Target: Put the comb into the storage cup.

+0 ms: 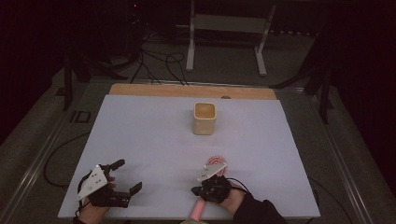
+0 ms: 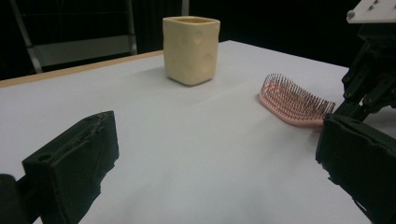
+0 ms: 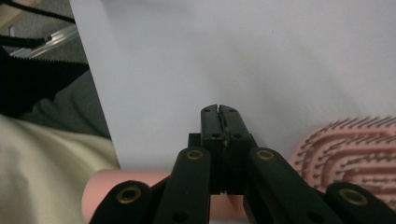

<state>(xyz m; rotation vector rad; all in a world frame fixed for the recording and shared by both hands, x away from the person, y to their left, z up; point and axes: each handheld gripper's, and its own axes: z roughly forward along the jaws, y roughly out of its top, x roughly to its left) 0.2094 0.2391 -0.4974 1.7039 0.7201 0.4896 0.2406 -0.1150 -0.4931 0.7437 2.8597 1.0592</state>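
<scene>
Pink plastic hairbrush (image 2: 294, 103) — pink bristles, pink handle. Pale yellow dimpled square cup (image 1: 204, 118). White desk (image 1: 154, 154) — light wood strip at far edge. Black grippers.

White surface (image 1: 154, 140) with a cup and a brush on it

A pale white sheet covers the surface, leaving a wooden strip (image 1: 187, 90) bare along its far edge. A cream, square-mouthed cup (image 1: 204, 118) stands upright near the far middle. A pink hairbrush (image 2: 294, 100) lies bristles-up near the front edge, well apart from the cup.
</scene>
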